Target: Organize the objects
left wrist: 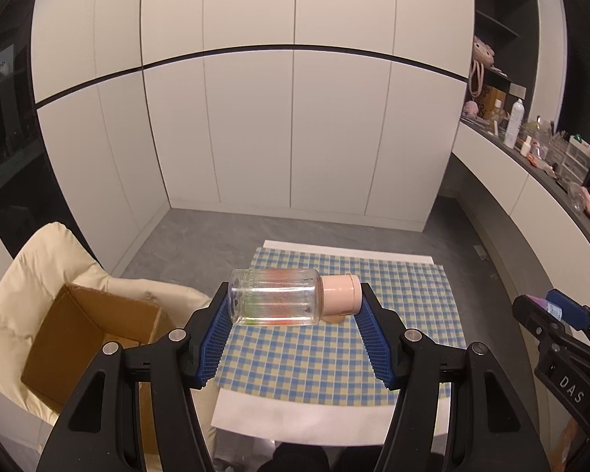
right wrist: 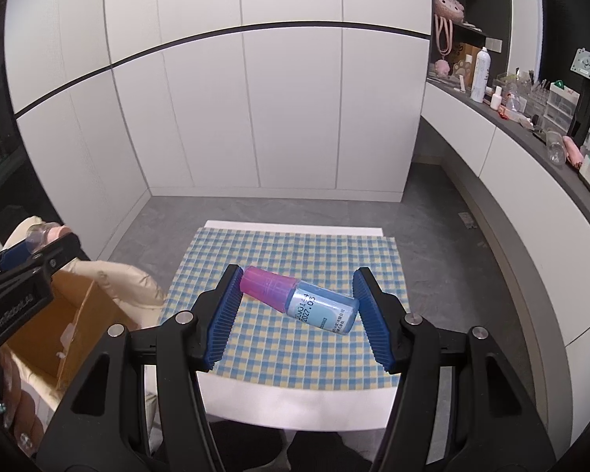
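My left gripper point(left wrist: 295, 297) is shut on a clear plastic bottle with a pale pink cap point(left wrist: 291, 297), held sideways between the blue pads above the checkered cloth point(left wrist: 334, 354). My right gripper point(right wrist: 298, 299) is shut on a small blue bottle with a magenta cap point(right wrist: 306, 301), also lying crosswise and slightly tilted. An open cardboard box point(left wrist: 86, 334) sits on a cream cushion to the left. In the right wrist view the left gripper point(right wrist: 31, 259) hangs over that box point(right wrist: 55, 334). The right gripper point(left wrist: 550, 308) shows at the right edge of the left wrist view.
The blue-and-yellow checkered cloth point(right wrist: 295, 346) lies on a white table point(right wrist: 295, 405). A cream cushioned chair point(left wrist: 27, 275) holds the box. White cabinet doors point(left wrist: 295, 118) stand behind. A dark counter point(right wrist: 531, 133) with bottles and clutter runs along the right.
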